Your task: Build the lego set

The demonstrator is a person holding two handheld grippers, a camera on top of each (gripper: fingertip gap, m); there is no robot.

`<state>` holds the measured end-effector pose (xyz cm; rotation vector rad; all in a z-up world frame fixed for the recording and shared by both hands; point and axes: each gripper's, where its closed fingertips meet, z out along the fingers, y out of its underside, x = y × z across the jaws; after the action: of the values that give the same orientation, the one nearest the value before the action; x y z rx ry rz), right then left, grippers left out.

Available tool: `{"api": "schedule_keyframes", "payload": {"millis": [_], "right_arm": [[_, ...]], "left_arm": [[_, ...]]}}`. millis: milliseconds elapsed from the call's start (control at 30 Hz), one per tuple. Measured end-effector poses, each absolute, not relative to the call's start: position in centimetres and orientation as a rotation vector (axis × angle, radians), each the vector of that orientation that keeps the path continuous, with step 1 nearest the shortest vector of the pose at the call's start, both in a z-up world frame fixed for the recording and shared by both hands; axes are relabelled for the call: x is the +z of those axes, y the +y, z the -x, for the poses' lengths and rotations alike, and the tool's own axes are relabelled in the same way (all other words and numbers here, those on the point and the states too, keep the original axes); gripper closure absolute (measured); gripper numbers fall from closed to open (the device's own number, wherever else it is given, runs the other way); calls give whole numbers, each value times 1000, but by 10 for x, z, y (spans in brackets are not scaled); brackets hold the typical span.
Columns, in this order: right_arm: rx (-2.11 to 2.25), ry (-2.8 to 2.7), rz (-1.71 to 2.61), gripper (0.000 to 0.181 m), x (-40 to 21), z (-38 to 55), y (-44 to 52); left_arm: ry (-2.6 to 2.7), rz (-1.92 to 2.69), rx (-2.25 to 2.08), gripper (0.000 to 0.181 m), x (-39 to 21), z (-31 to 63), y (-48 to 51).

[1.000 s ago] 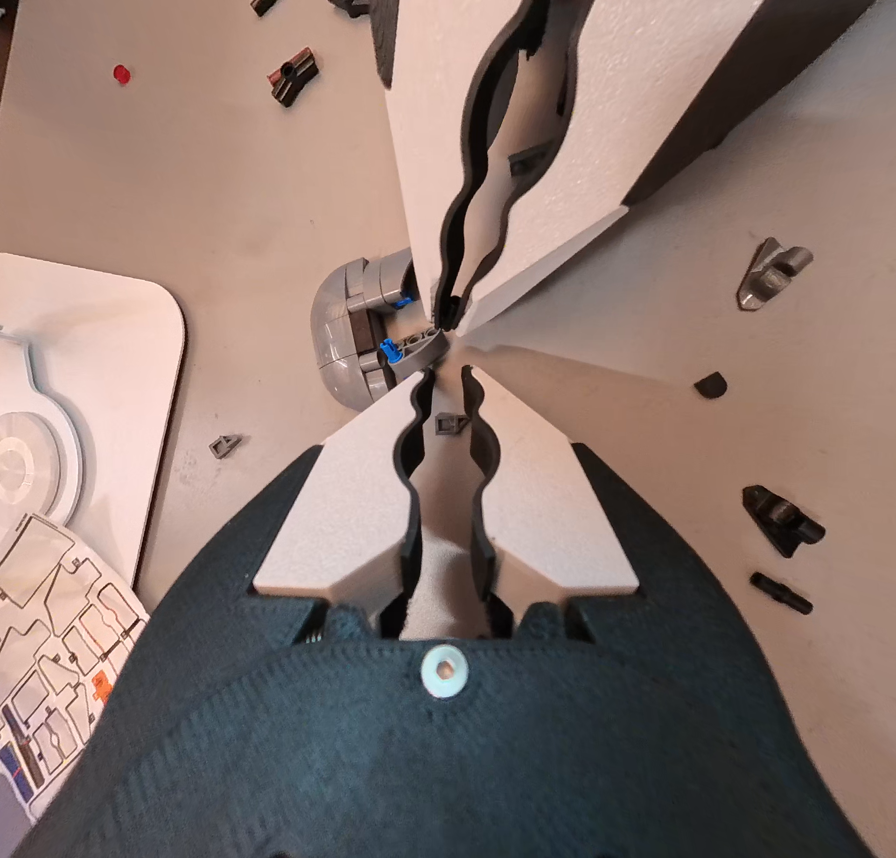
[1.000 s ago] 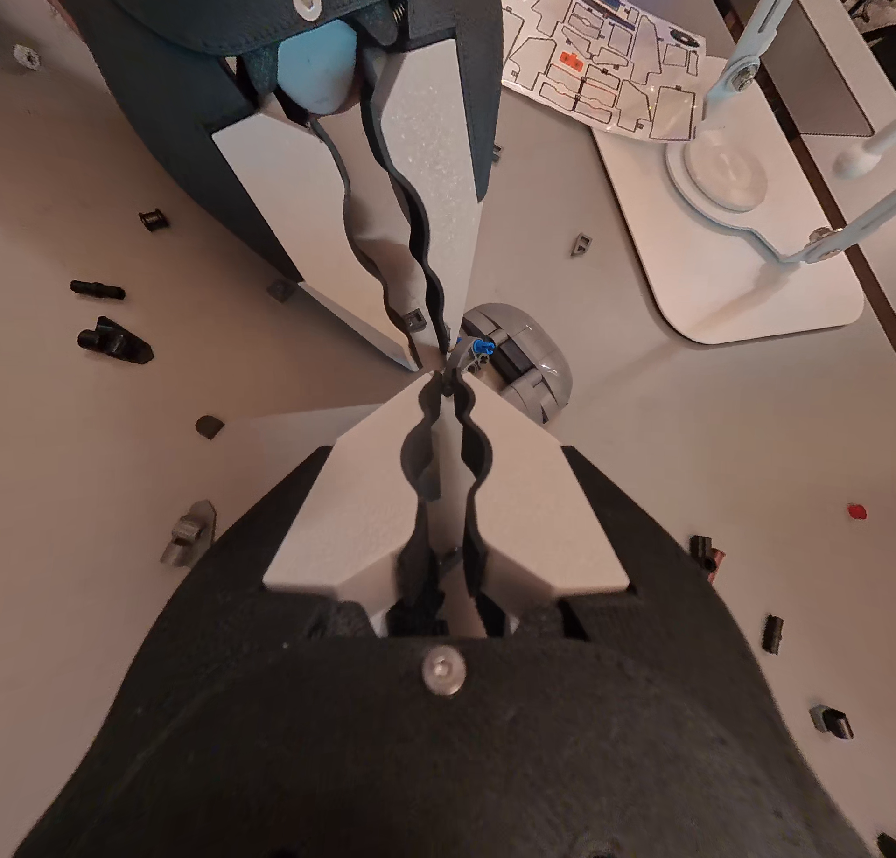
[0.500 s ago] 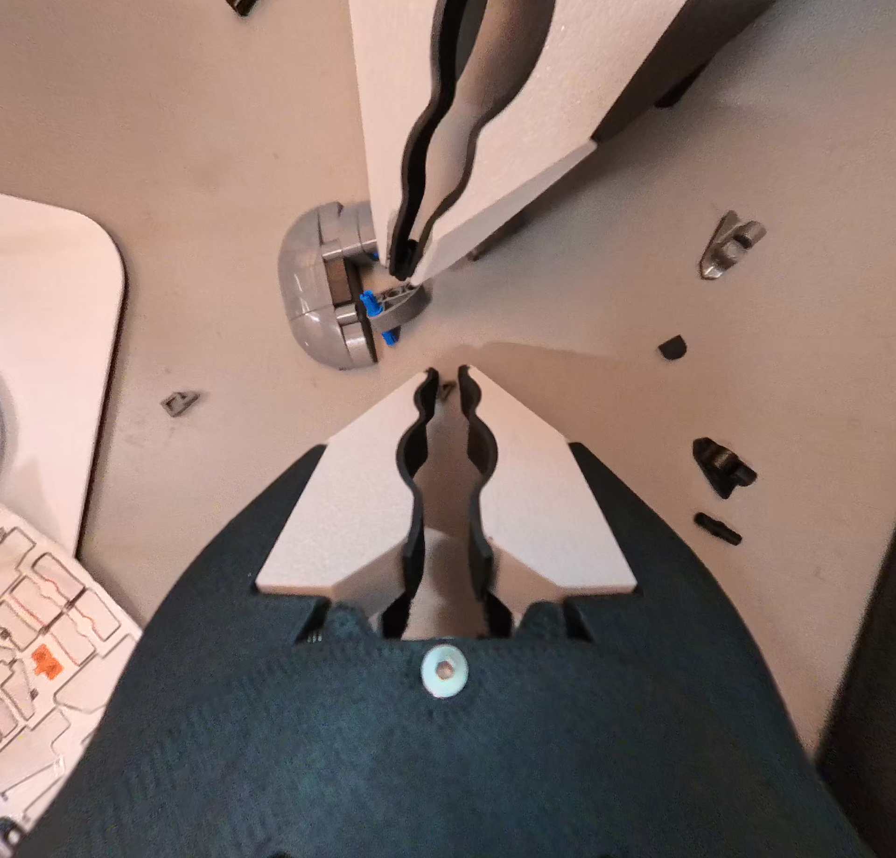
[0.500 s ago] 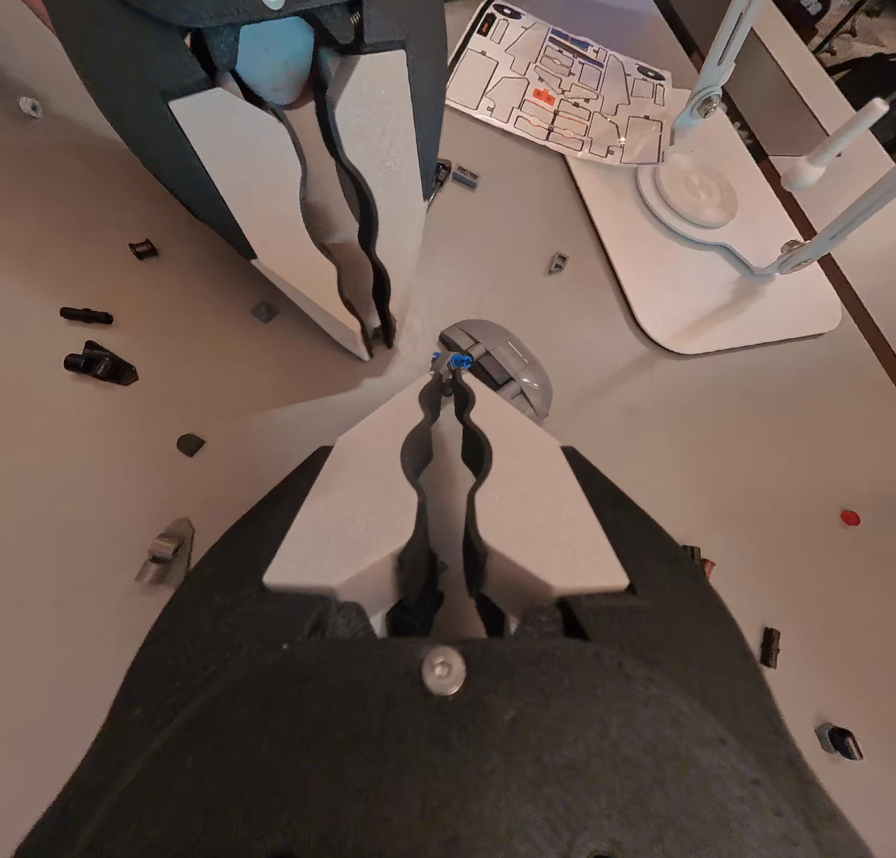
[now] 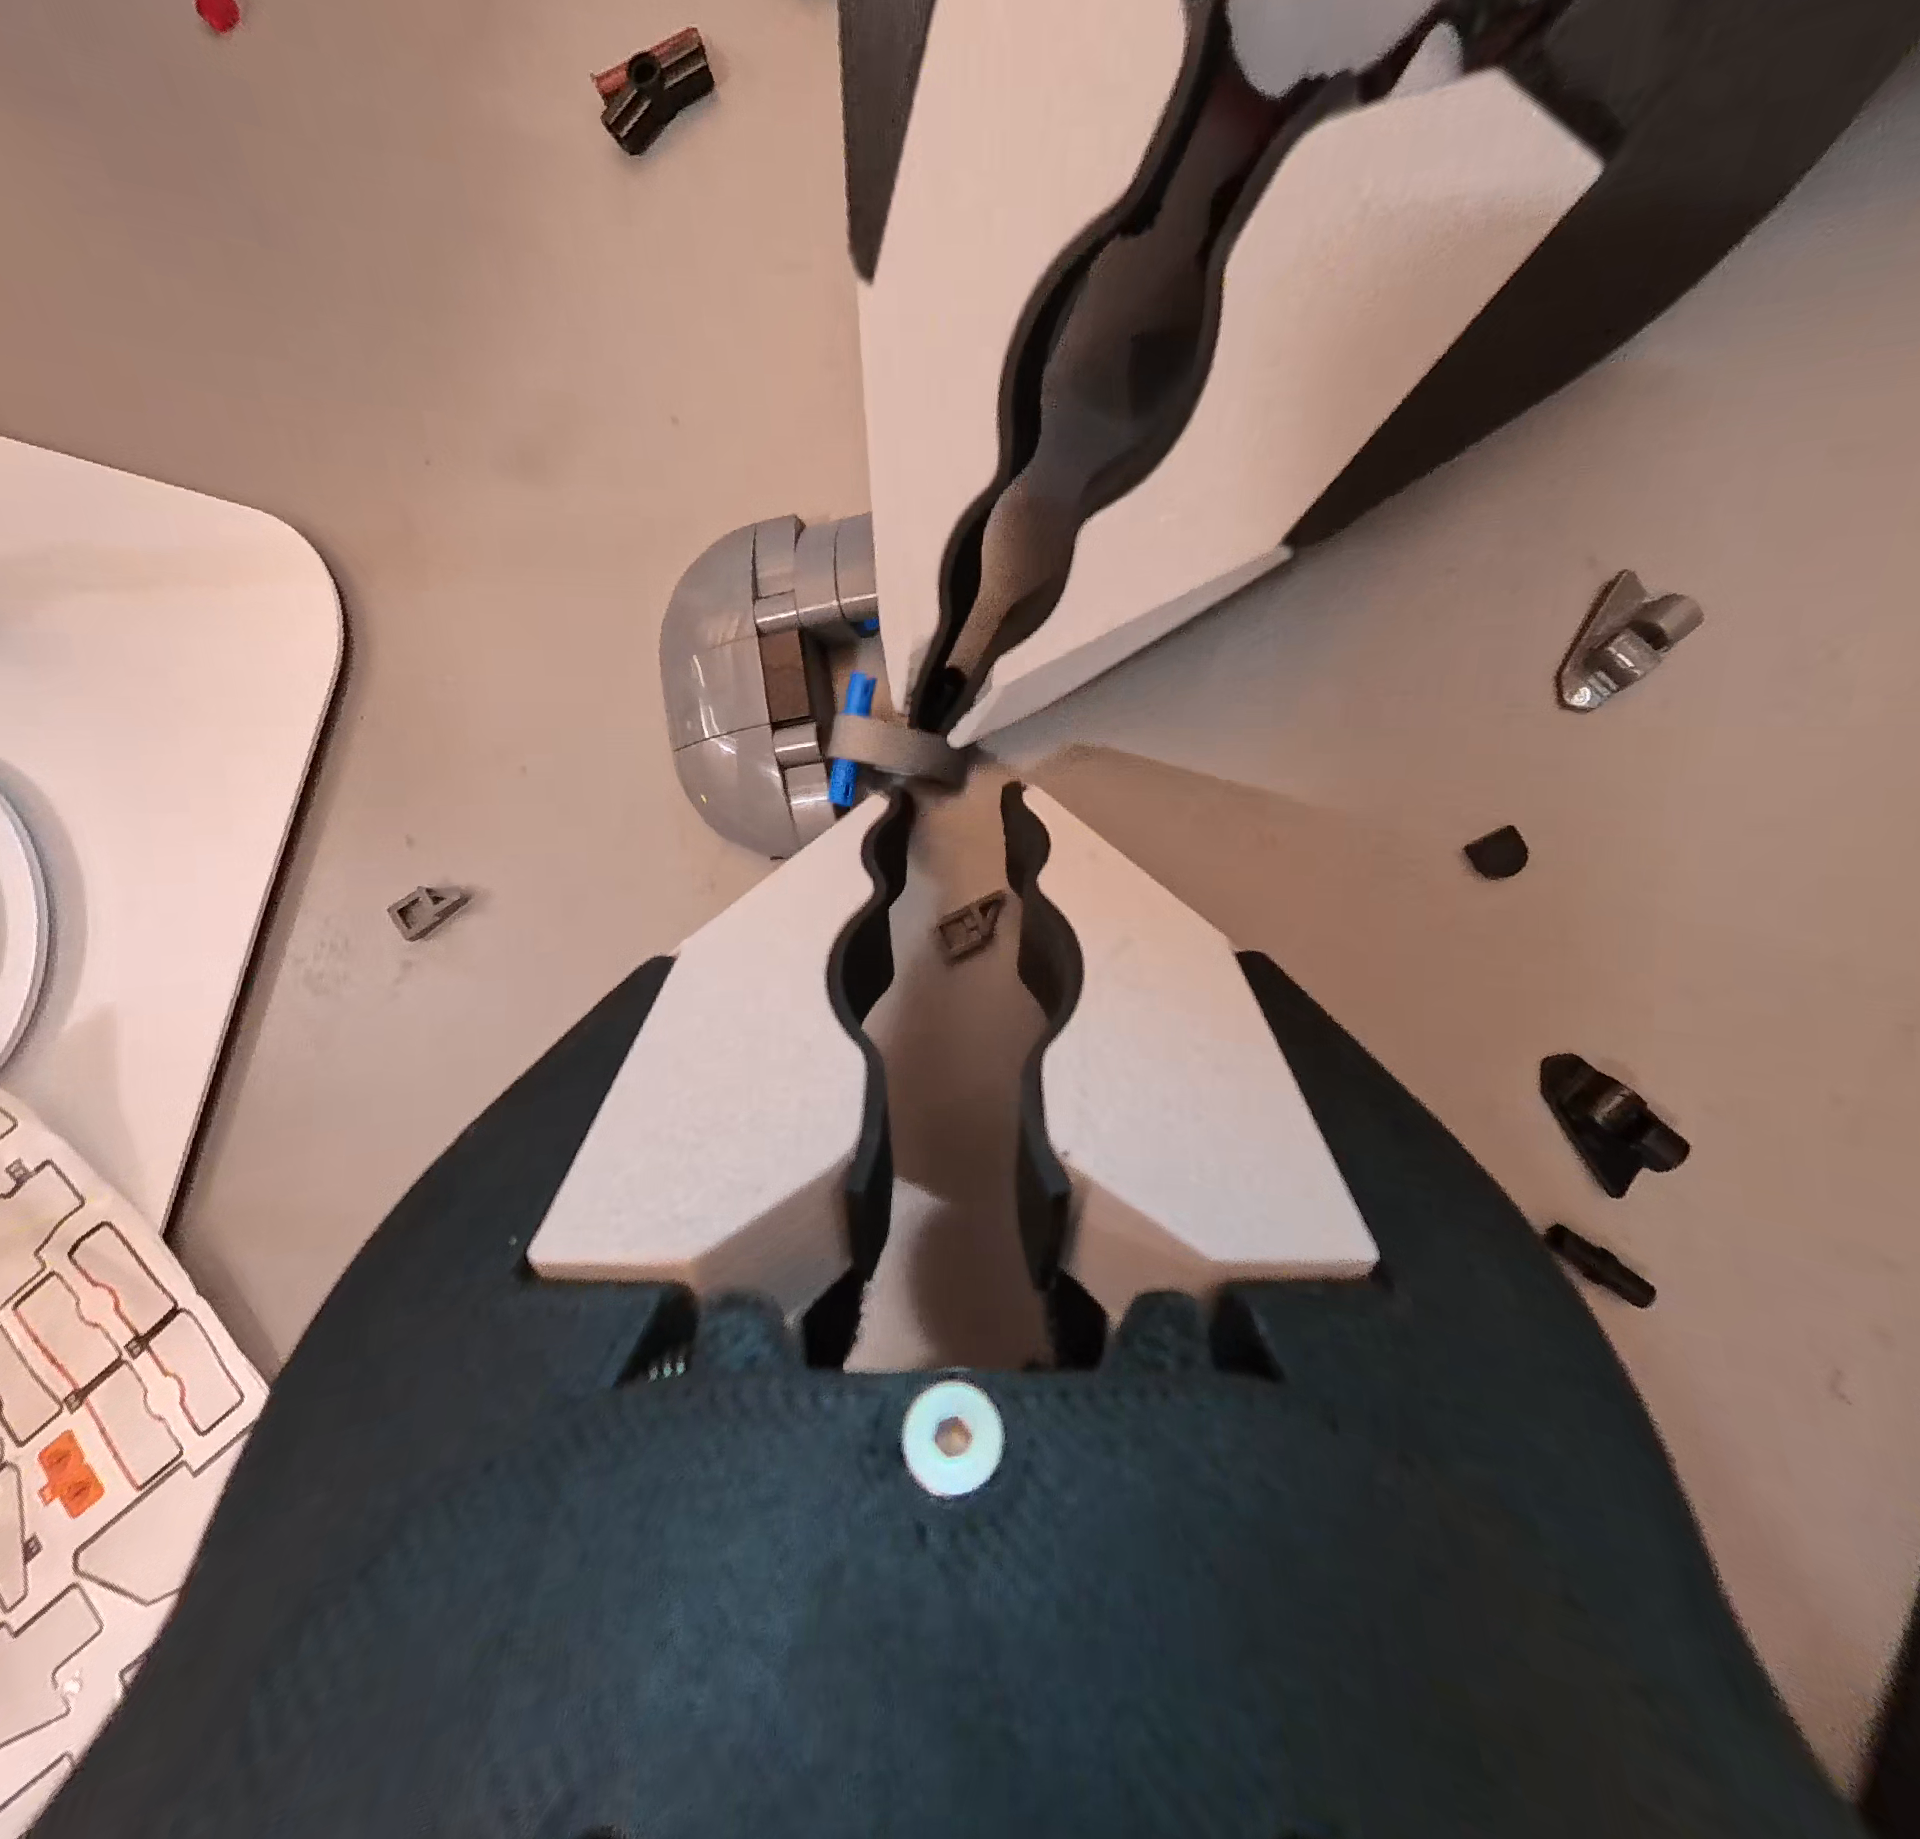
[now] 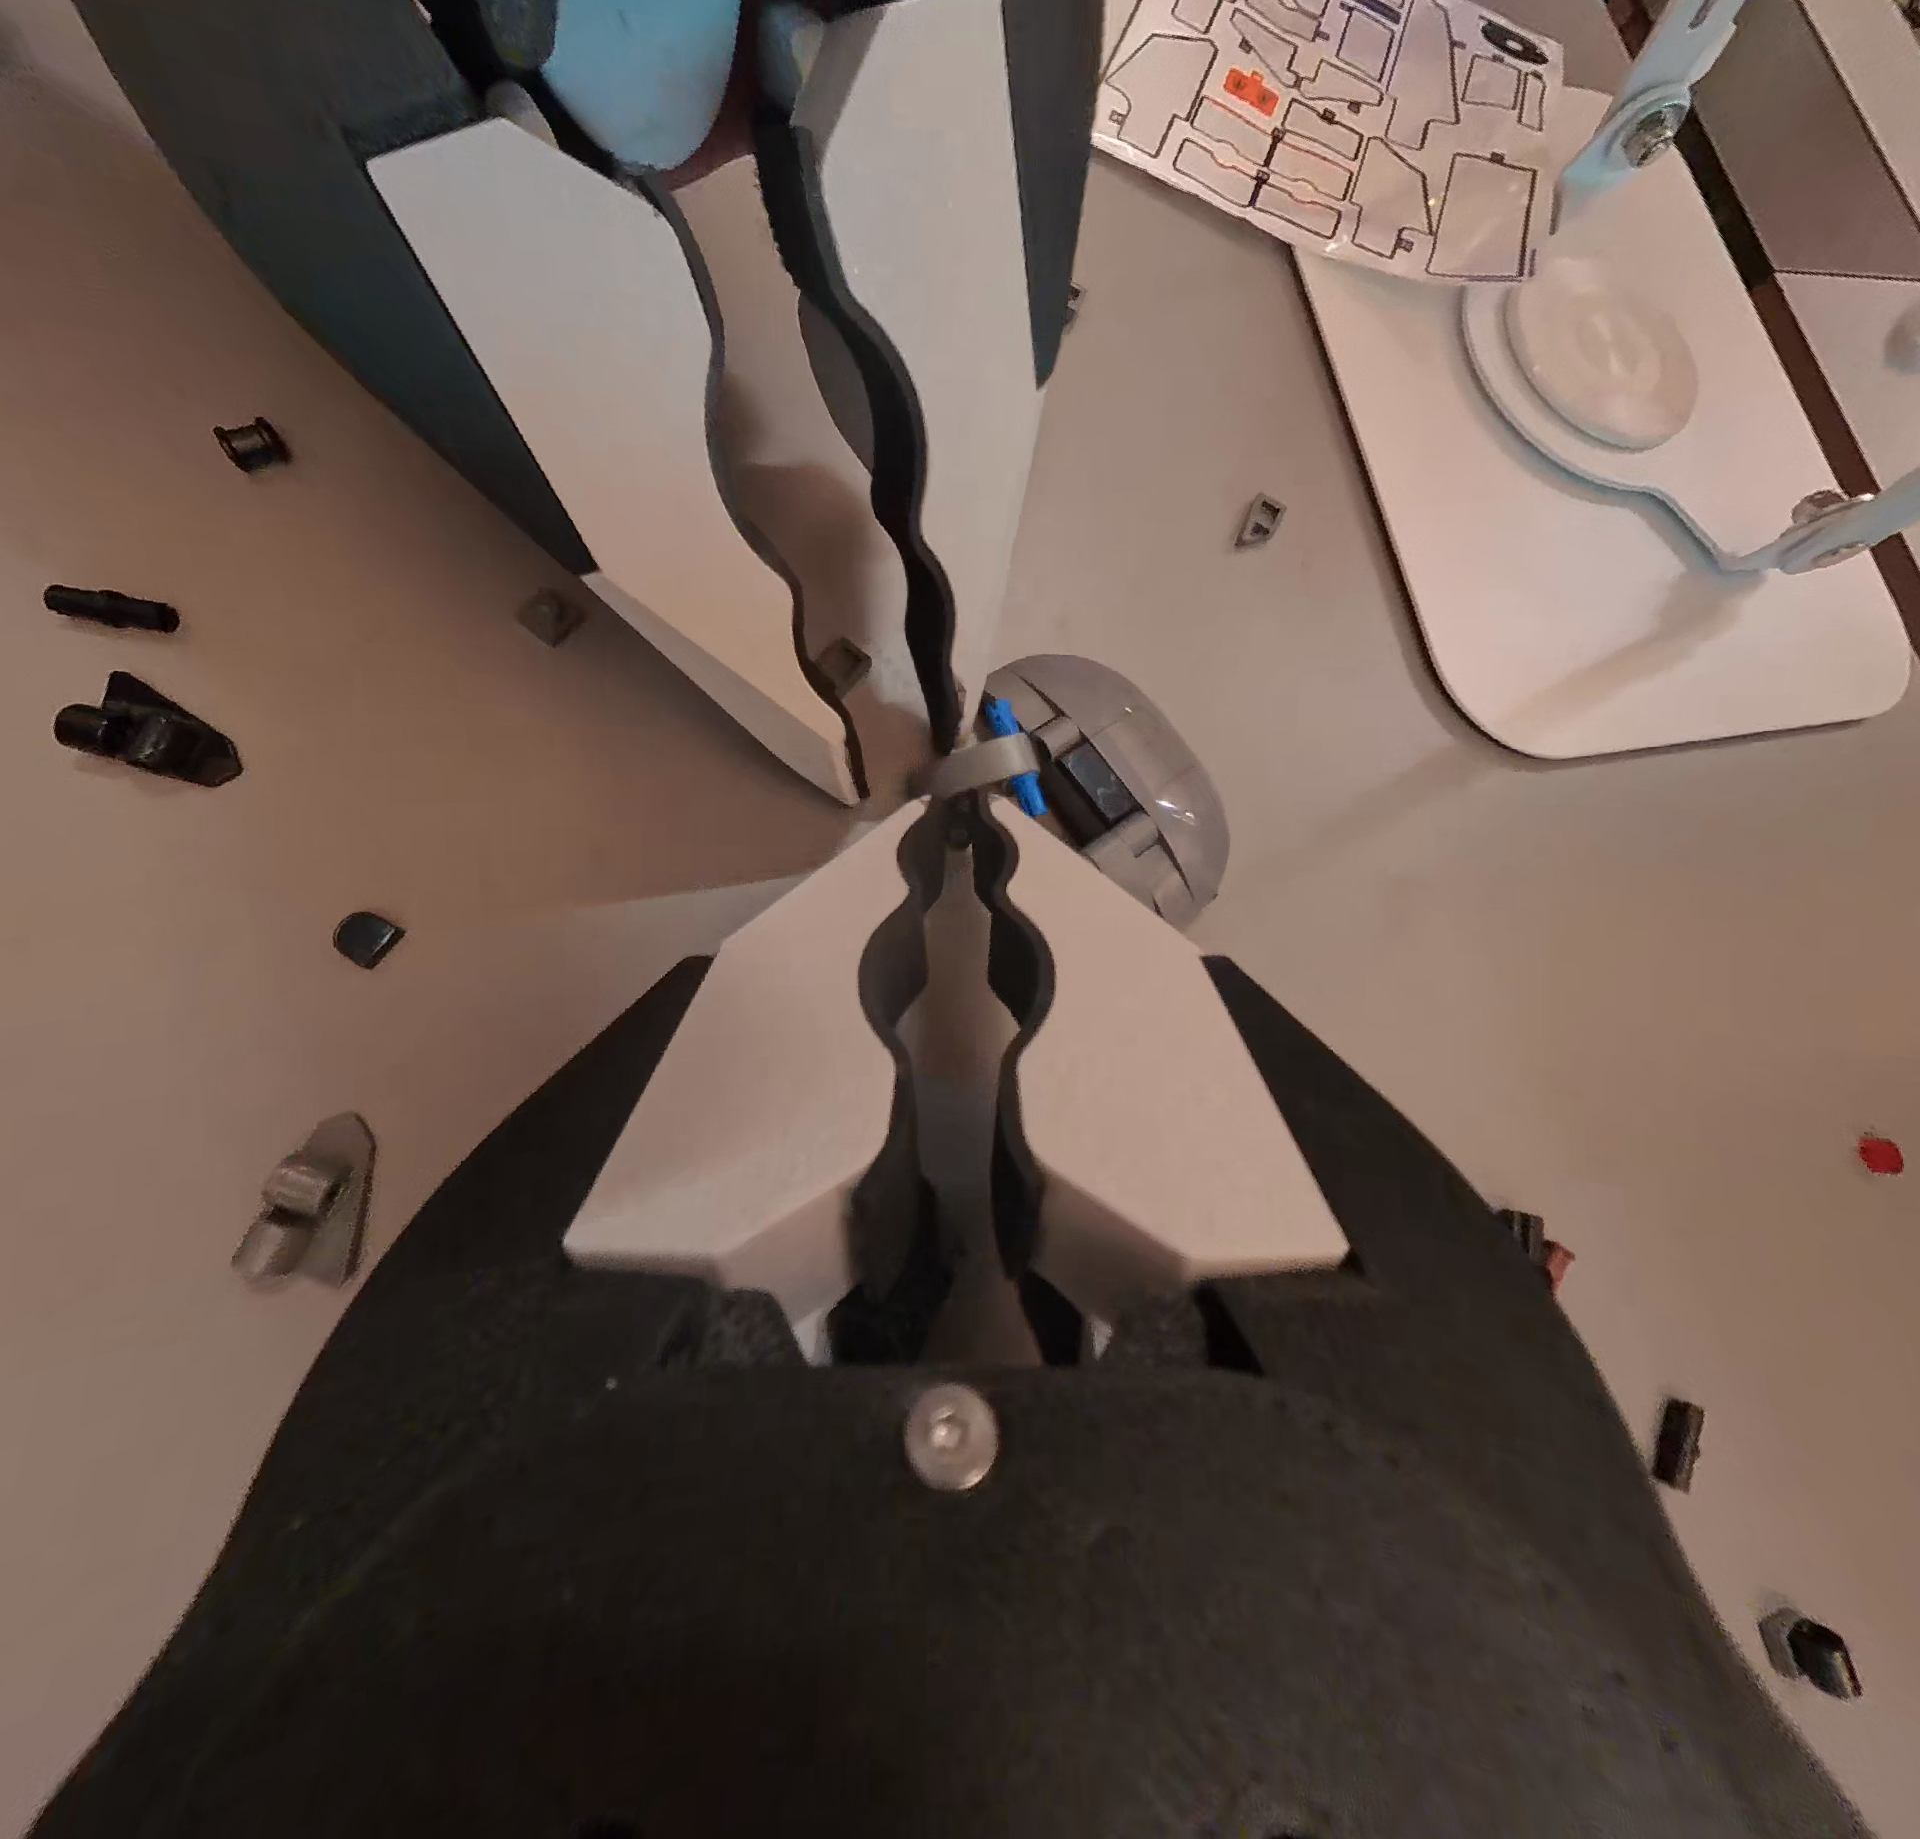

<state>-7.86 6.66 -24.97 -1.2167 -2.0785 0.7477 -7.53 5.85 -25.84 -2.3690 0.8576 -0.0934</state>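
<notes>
The left gripper (image 5: 951, 802) stands open just under the grey lego model (image 5: 738, 709). The right gripper (image 5: 940, 698) pinches the model's grey arm (image 5: 894, 750) from above.

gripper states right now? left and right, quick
Left gripper: open, holding nothing.
Right gripper: shut on the curved grey lego arm of the rounded grey lego assembly.

The domed lego assembly (image 6: 1138, 792) is set on the table (image 6: 1455, 958), with its beam (image 6: 971, 769) projecting between the tips of the right gripper (image 6: 951, 833) and the left gripper (image 6: 899, 750), which are met tip to tip. A stand base (image 6: 1621, 626) is placed beyond it to the right, partly overlapped by a sticker sheet (image 6: 1340, 96). Loose pieces are scattered on either side.
</notes>
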Motion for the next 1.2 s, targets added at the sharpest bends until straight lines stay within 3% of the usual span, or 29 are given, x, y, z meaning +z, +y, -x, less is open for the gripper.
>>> {"api": "schedule_keyframes", "payload": {"millis": [500, 633, 1200], "right_arm": [[693, -2161, 1122, 179, -251, 78, 53], [706, -2162, 1123, 179, -249, 76, 53], [650, -2139, 1159, 178, -252, 78, 60]], "left_arm": [[992, 2293, -35, 162, -257, 76, 58], [988, 2291, -6, 177, -258, 82, 59], [926, 2237, 37, 160, -251, 99, 74]]}}
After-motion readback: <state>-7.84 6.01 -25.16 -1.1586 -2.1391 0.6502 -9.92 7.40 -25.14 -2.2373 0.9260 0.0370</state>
